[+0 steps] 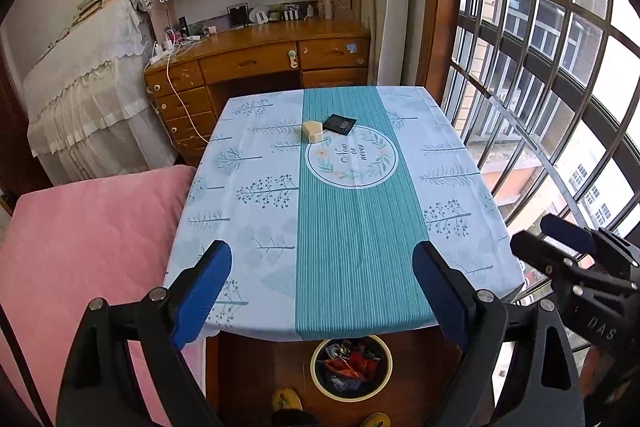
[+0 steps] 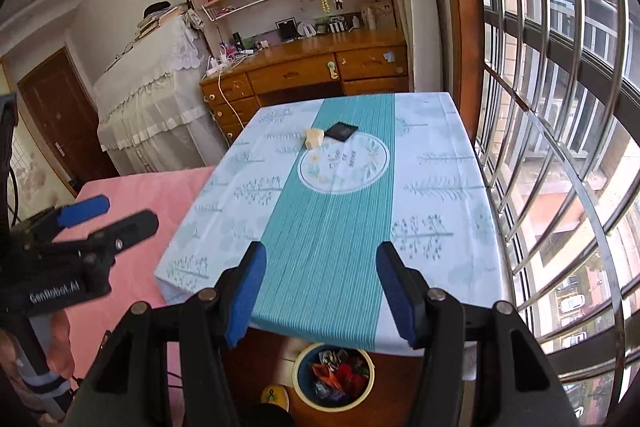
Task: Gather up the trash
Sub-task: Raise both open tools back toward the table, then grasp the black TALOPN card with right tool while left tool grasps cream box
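My left gripper, black w/ blue pads, hangs over the near table edge, jaws wide apart, nothing btwn them. My right gripper, same build, is alongside, jaws also apart & empty. Directly below both, on the wood floor just under the table's near edge, sits the round dark-blue bin w/ cream rim, already holding crumpled red, orange & silvery wrappers. The table w/ teal-striped, tree-print cloth looks almost cleared: only a cream heart-shaped box & a flat black square packet remain at the far end, touching or nearly so. I'd judge collecting is mostly done; can't tell if those two count as trash.
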Available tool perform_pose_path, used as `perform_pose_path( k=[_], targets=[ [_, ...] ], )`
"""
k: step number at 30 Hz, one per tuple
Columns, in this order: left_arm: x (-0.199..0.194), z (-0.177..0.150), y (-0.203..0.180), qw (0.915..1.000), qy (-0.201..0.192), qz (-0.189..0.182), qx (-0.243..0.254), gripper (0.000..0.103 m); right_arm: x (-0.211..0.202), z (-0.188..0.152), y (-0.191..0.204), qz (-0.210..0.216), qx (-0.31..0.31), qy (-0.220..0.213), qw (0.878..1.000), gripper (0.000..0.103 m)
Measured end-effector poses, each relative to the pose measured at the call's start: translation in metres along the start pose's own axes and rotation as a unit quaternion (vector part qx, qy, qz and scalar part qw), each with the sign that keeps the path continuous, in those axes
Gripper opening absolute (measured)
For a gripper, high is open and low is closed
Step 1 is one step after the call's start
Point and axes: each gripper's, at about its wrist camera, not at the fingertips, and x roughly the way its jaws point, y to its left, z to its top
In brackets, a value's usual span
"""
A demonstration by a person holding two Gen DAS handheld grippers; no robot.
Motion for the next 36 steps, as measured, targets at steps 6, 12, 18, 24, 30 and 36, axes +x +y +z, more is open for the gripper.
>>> perform_pose_path(
  k=[6,12,18,24,30,36],
  targets=[
    [0.031,0.024,0.020,0.9989,0.028,-0.025,-0.030,0.091,0.015,0.018,0.003,0.001,0.002,0.000,1.000,0.058],
    [0.082,0.059,0.044,0.9970,0.048,-0.048,-0.037,0.091,0.047,0.035,0.009,-0.021,0.001,0.003,1.000,0.058],
    [0.158,0.112,0.057,0.9938,0.077,-0.080,-0.012,0.091,0.097,0.067,0.010,-0.049,0.037,0.015,0.998,0.058],
    [0.260,0.163,0.059,0.9906,0.102,-0.087,0.023,0.091,0.175,0.112,0.007,-0.079,0.064,0.038,0.994,0.058],
    [0.389,0.197,0.052,0.9834,0.157,-0.087,0.023,0.091,0.263,0.145,-0.011,-0.112,0.072,0.046,0.990,0.058],
    [0.473,0.202,0.044,0.9799,0.186,-0.072,0.004,0.091,0.332,0.160,-0.036,-0.115,0.086,0.069,0.987,0.058]
  ],
)
